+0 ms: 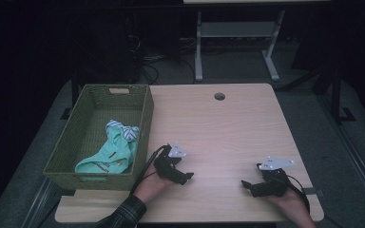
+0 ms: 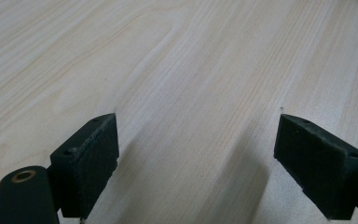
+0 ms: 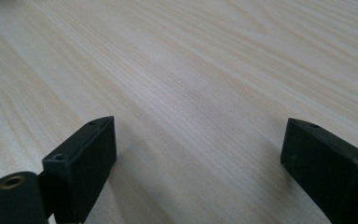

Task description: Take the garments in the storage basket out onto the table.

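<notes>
both tongs (image 2: 196, 154) (image 3: 198, 161) agape over bare table (image 1: 228, 128), no legible writing

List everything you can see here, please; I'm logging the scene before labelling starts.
basket: one, olive-green woven, at the table's left edge
garment: one, mint green, crumpled inside the basket
striped cloth: one, white and blue-grey, in the basket on top of the garment's far end
table: one, light wood, with a round hole near its far edge
second table frame: one, grey legs, on the floor beyond
left tongs: one, black, jaws wide apart, low over the table beside the basket
right tongs: one, black, jaws wide apart, near the table's front right
plaid sleeve: one, dark, bottom edge
</notes>
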{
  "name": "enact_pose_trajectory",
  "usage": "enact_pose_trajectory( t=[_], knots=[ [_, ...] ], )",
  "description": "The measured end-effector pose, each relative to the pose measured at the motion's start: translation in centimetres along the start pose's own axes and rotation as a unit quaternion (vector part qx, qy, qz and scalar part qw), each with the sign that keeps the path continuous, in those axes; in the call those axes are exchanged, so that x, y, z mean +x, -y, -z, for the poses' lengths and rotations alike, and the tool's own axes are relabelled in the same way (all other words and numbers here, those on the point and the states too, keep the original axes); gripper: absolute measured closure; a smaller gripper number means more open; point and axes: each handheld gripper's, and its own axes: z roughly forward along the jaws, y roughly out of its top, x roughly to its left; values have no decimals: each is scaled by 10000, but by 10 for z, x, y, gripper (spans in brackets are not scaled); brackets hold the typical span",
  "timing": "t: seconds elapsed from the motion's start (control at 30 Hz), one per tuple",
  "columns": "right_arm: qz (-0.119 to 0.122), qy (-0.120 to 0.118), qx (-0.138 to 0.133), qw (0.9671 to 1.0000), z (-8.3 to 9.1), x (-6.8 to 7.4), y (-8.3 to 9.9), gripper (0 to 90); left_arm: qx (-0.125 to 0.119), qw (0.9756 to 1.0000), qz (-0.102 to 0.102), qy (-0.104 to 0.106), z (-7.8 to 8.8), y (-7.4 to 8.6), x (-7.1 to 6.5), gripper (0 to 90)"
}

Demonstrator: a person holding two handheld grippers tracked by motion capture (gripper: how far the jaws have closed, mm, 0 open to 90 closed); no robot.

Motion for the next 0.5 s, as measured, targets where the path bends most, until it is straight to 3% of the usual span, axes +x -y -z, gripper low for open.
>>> enact_pose_trajectory(
  t=[0.27,0.5],
  knots=[
    [10,-12,21,10000,0,0,0,99,-107,9998,148,48,3,-2,1,132],
    [9,-12,18,10000,1,1,0,99,-194,9997,122,67,8,-6,3,132]
  ],
)
